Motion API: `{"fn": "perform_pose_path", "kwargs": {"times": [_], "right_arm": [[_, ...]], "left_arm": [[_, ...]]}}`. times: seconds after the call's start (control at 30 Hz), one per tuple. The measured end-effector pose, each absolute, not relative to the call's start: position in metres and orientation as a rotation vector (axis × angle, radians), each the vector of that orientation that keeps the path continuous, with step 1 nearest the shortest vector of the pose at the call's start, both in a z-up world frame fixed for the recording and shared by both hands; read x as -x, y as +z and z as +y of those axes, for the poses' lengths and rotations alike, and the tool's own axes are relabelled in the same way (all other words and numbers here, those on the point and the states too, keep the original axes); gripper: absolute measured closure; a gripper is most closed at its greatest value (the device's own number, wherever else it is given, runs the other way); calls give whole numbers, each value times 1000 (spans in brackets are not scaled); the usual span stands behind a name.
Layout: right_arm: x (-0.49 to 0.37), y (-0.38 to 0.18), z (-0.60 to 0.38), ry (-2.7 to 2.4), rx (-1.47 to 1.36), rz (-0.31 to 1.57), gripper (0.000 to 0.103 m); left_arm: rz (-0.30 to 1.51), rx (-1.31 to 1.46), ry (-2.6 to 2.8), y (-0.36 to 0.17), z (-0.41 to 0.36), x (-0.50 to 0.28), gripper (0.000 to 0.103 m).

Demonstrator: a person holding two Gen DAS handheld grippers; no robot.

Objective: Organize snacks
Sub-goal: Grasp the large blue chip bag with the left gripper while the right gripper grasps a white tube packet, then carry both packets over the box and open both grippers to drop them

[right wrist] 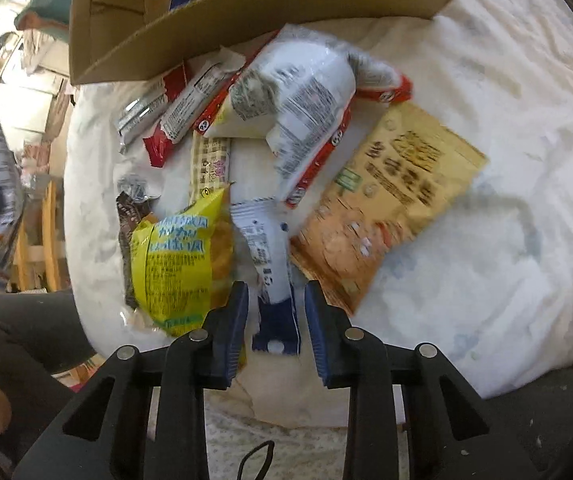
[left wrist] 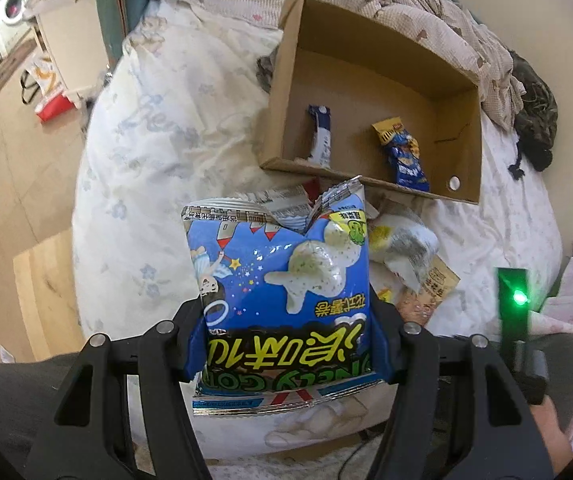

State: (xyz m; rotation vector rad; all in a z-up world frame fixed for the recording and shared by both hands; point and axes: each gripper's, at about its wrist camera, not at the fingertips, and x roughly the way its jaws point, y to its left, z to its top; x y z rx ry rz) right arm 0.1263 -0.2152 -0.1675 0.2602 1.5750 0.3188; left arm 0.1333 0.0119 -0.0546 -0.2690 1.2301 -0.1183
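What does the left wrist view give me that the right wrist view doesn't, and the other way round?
Only the left wrist view: the left gripper clamped on the blue puffed-snack bag, and the box floor with a dark blue packet and a white-and-blue packet.

Only the right wrist view: the right gripper with its jaws either side of a small white-and-navy packet, the pads not touching it, beside the yellow bag.

Both: the cardboard box, the white bedding and the tan pouch.

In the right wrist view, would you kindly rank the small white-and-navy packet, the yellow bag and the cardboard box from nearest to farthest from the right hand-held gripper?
1. Small white-and-navy packet: between the right hand-held gripper fingers.
2. Yellow bag: just left.
3. Cardboard box: top, beyond the pile.
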Motion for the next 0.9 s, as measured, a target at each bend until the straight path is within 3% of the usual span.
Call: {"fn": "perform_pose_path", "kwargs": {"times": [0.13,0.9], "right_arm": [[-126,-179,-209,323,-244,1600,83],[-98,-120,-241,358,-257,1447,83]], "left_arm": [[1228,255,-119,-54,9,-133,43],[1220,167,-11,-63,17,-129,43]]}}
